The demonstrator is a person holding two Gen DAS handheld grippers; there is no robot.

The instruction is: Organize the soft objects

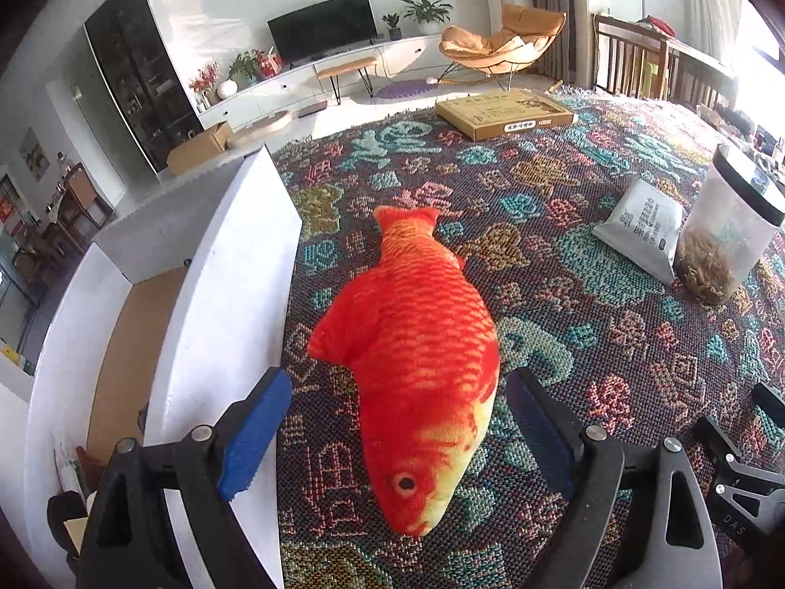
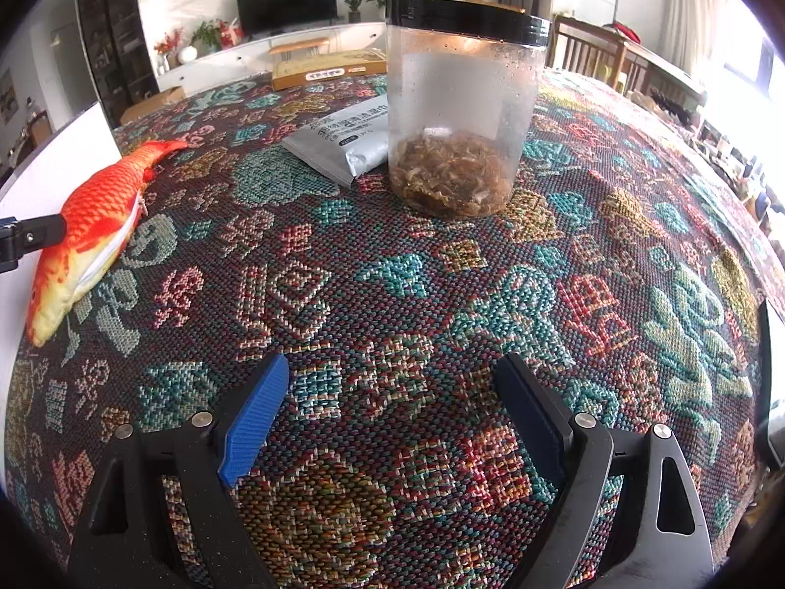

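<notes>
The step in hand is judged to be the approach to the orange-and-yellow plush fish with printed scales [image 1: 417, 343], which is the only soft toy seen on the table [image 2: 392, 294], itself covered by a thick woven cloth patterned in teal, red and gold. The fish lies flat near the table's left edge, just beside a white open-topped box [image 1: 230, 265] that stands at that edge; the box is taken to be the likely destination, though this cannot be confirmed.

The left gripper [image 1: 397, 422] is seen with its blue-padded jaws standing wide apart, one on each side of the fish's body near the head. The pads are not pressed on the plush; a gap shows on both sides, so nothing is held. For a grasp, the jaws would need to be lowered around the thickest part of the body and closed enough to compress the stuffing without slipping off.

The right gripper [image 2: 392, 412] is likewise wide open and empty, hovering over bare cloth. Ahead of it stand a clear plastic jar with a black lid [image 2: 463, 108], holding brown dried material, and a flat grey packet [image 2: 343, 147], neither of which is touched.
</notes>
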